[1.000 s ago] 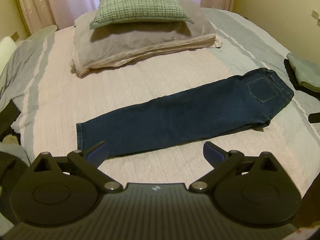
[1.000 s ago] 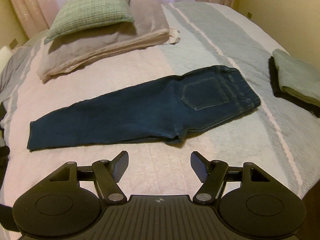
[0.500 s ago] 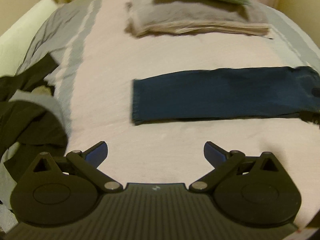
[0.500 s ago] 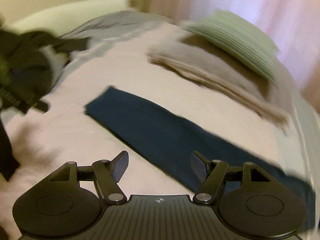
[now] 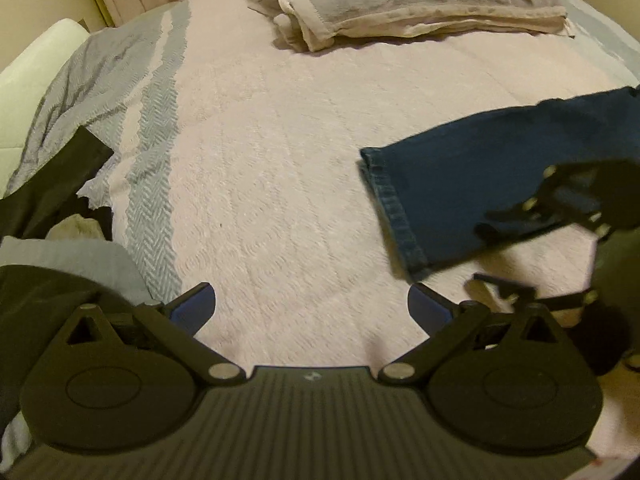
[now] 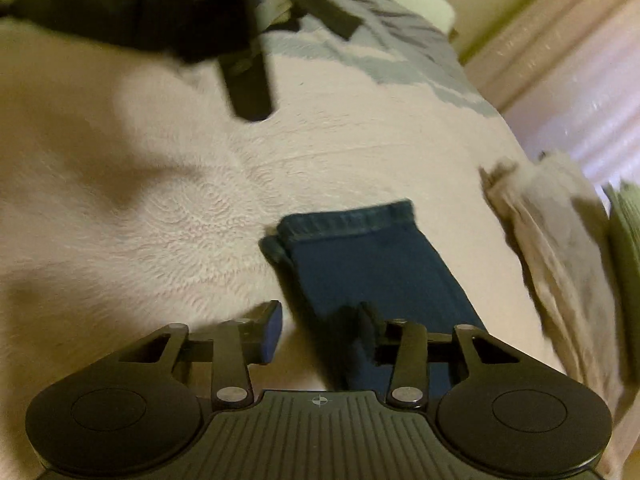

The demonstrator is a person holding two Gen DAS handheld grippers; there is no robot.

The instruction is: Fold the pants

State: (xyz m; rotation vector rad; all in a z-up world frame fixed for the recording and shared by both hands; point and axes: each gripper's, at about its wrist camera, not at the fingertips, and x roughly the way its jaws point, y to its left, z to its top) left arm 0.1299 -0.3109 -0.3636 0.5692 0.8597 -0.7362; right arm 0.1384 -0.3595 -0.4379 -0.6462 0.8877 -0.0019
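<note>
Dark blue jeans (image 5: pixel 480 184) lie flat on the pink bedspread (image 5: pixel 280 140), their hem end toward the middle of the bed. My left gripper (image 5: pixel 310 306) is open over bare bedspread, left of the hem, with nothing between its fingers. My right gripper (image 5: pixel 488 254) comes in from the right, low at the near edge of the leg. In the right wrist view its jaws (image 6: pixel 320 330) are closing, with the long edge of the jeans (image 6: pixel 360 248) between them. One finger is over the denim and the other over the bedspread, and a gap still shows.
Stacked grey and beige pillows (image 5: pixel 420 4) lie at the head of the bed, also at the right edge of the right wrist view (image 6: pixel 560 248). A heap of dark clothes (image 5: pixel 44 184) sits at the bed's left side. Curtains hang behind.
Both grippers have dropped toward the bed and swung to the hem end of the jeans. The right gripper has rolled, and its jaws have narrowed around the leg's edge.
</note>
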